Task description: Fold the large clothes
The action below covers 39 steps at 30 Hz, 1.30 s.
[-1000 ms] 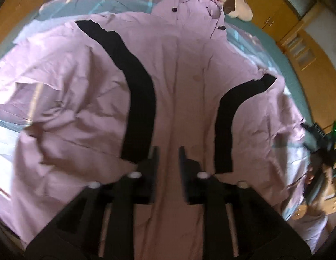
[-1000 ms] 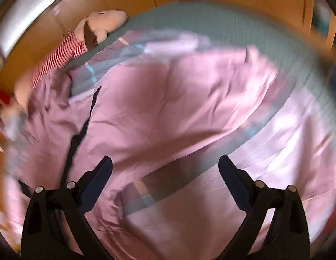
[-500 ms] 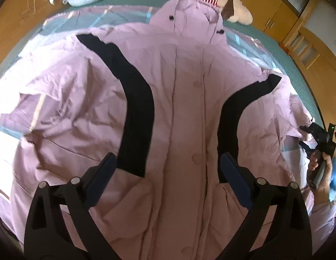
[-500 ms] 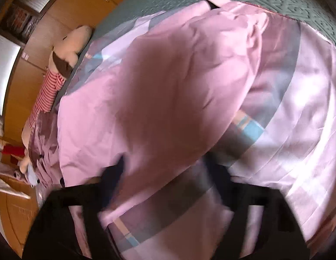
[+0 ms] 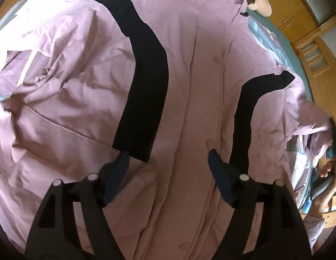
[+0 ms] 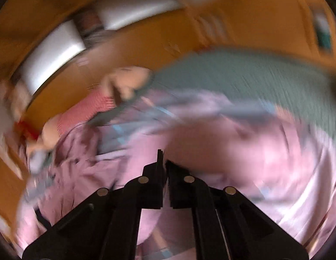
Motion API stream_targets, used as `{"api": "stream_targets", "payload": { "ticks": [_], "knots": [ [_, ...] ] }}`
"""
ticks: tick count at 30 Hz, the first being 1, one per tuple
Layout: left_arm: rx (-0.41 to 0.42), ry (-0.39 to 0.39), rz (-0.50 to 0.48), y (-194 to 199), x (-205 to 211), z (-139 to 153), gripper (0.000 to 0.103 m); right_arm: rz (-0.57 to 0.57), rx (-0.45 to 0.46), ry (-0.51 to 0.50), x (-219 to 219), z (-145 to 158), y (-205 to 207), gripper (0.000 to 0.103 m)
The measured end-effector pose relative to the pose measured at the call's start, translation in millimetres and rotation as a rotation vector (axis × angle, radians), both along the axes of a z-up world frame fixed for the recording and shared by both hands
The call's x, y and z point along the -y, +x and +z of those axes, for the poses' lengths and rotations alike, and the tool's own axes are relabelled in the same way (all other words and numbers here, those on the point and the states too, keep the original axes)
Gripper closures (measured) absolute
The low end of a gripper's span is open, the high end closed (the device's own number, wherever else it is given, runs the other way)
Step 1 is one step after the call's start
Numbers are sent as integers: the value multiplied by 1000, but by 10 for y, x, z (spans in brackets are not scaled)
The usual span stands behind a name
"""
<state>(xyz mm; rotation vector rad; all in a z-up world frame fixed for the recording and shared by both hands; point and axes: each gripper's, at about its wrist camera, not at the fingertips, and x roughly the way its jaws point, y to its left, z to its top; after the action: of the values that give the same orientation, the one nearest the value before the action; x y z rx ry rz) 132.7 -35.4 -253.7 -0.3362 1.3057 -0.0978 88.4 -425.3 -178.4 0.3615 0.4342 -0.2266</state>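
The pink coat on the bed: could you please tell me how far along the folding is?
Done: the pink coat lies spread front-up, buttoned. In hand: the left gripper hovers over its lower front, jaws closing, nothing between them; the right gripper is shut, apparently on its right edge. Left: every fold.

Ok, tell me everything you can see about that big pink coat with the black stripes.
The large dusty-pink padded coat lies spread face up on the patterned pink bedsheet, collar towards the striped plush toy. A buttoned placket runs down its middle, with two curved black panels either side. The fabric looks soft and creased, the sleeves rumpled outwards. The left gripper hovers over its lower front, jaws closing with only the coat's surface beneath them.
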Motion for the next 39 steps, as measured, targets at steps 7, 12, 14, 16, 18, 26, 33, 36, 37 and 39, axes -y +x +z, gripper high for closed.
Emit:
{"api": "stream_targets", "payload": {
  "ticks": [7, 12, 14, 16, 18, 26, 33, 36, 37, 39],
  "knots": [
    [46, 295, 171, 28, -505, 259, 12, 603, -50, -209, -1986, -1, -93, 99],
    [17, 198, 284, 29, -929, 292, 11, 824, -294, -342, -2817, -541, -99, 79],
    [18, 160, 313, 0, -1033, 309, 8, 896, -311, -330, -2922, -592, -151, 31],
    [20, 124, 322, -10, -1101, 315, 5, 895, -250, -377, -2999, -495, -306, 16],
    [23, 91, 322, -23, -1086, 285, 5, 924, -191, -392, -2986, -409, -419, 7],
    [23, 1, 263, 9, -893, 224, 4, 698, -134, -145, -2223, -150, -254, 6],
    [50, -56, 177, 5, -623, 189, 4, 75, -433, 423, -786, -884, 172, 3],
    [66, -45, 135, 24, -497, 206, 4, 179, -407, 750, -635, -1217, 222, 4],
    [69, -41, 126, 27, -475, 210, 4, 209, -380, 812, -652, -1257, 226, 15],
    [74, -29, 109, 36, -424, 211, 4, 216, -370, 773, -761, -1208, 241, 34]
  ]
}}
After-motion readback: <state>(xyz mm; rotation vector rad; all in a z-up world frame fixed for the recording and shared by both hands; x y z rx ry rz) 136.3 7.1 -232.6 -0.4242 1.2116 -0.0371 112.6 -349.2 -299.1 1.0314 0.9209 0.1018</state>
